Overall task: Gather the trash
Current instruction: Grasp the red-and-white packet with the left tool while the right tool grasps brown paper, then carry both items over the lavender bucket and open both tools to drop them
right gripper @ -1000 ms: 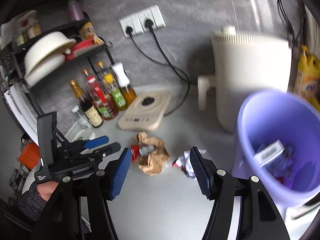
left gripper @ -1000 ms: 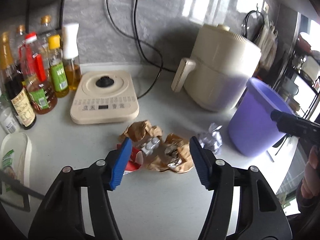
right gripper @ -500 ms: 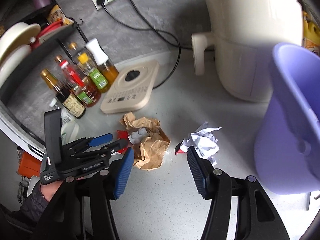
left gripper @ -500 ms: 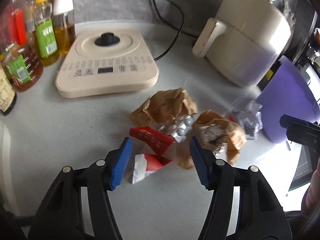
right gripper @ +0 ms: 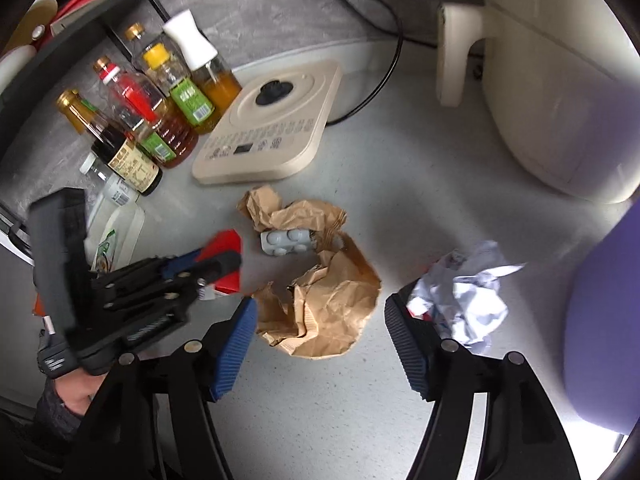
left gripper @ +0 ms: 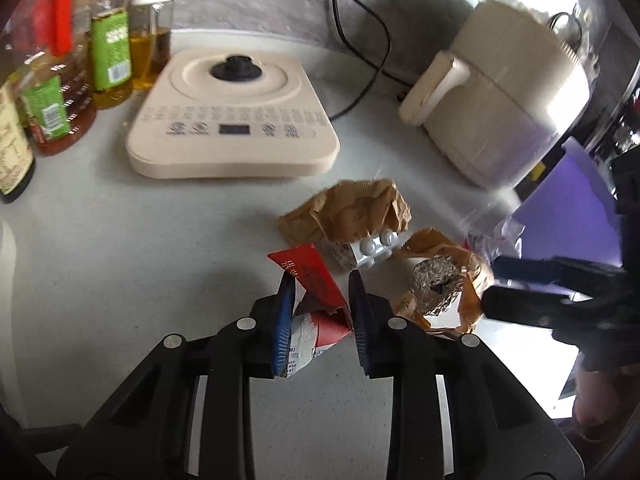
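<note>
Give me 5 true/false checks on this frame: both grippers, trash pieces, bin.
1. The left gripper has its jaws closed on the red carton. True.
2. The right gripper grips the white crumpled paper. False: its jaws are wide open, with the paper just outside the right-hand jaw.
3. The blister pack lies against the brown paper bag. True.
4. The foil ball is already in the purple bin. False: it sits in the brown paper on the counter.
5. The induction cooker stands between the bottles and the air fryer. True.
</note>
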